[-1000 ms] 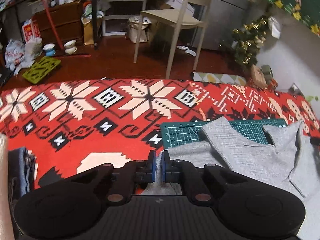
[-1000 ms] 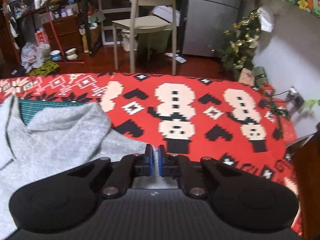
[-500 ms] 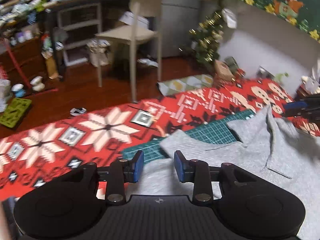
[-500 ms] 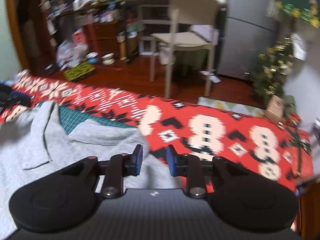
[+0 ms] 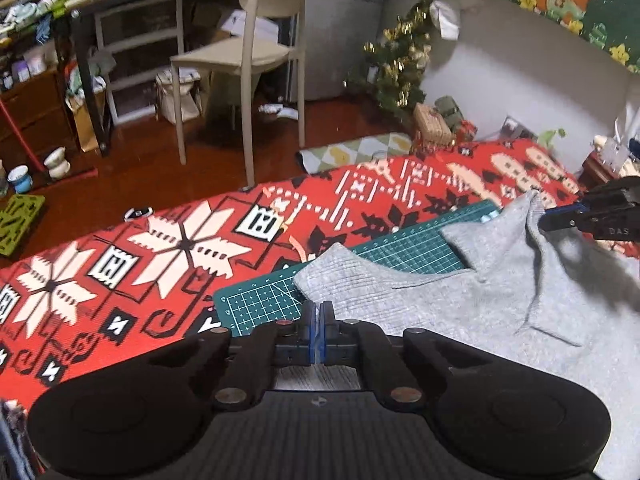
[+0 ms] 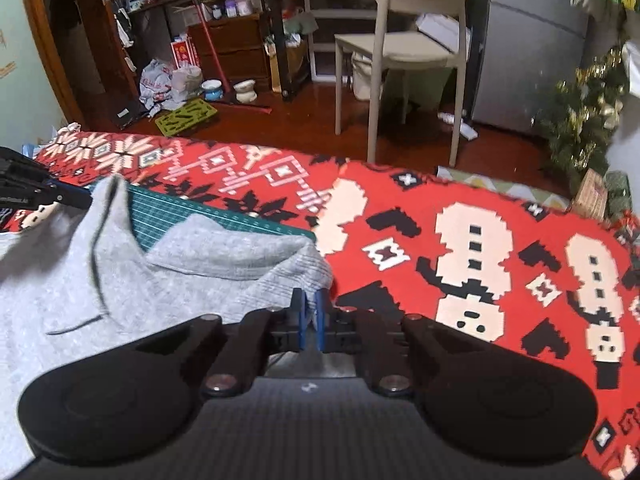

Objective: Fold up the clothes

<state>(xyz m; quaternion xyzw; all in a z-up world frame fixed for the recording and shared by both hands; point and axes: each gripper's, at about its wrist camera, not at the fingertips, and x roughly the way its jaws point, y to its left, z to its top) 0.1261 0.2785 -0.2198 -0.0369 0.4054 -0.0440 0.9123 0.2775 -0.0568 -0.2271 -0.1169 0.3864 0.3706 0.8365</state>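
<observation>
A grey knit garment (image 5: 460,308) lies spread over a green cutting mat (image 5: 400,248) on the red patterned cloth. My left gripper (image 5: 318,322) is shut on the garment's near-left ribbed corner. In the right wrist view my right gripper (image 6: 310,316) is pinched on the ribbed corner of the same garment (image 6: 80,280), with grey fabric between its blue pads. Each gripper shows in the other's view, the right gripper (image 5: 546,220) and the left gripper (image 6: 80,199), with a peak of fabric lifted at its tip.
The red patterned cloth (image 6: 440,220) covers the whole table. Beyond its far edge stand a beige chair (image 5: 248,52), a small Christmas tree (image 5: 400,64) and floor clutter. Dark folded cloth (image 5: 8,440) lies at the near left.
Both grippers were shut on the garment, opened half a second ago while swinging inward, and are now shut on its corners. The fabric rises into peaks at both tips.
</observation>
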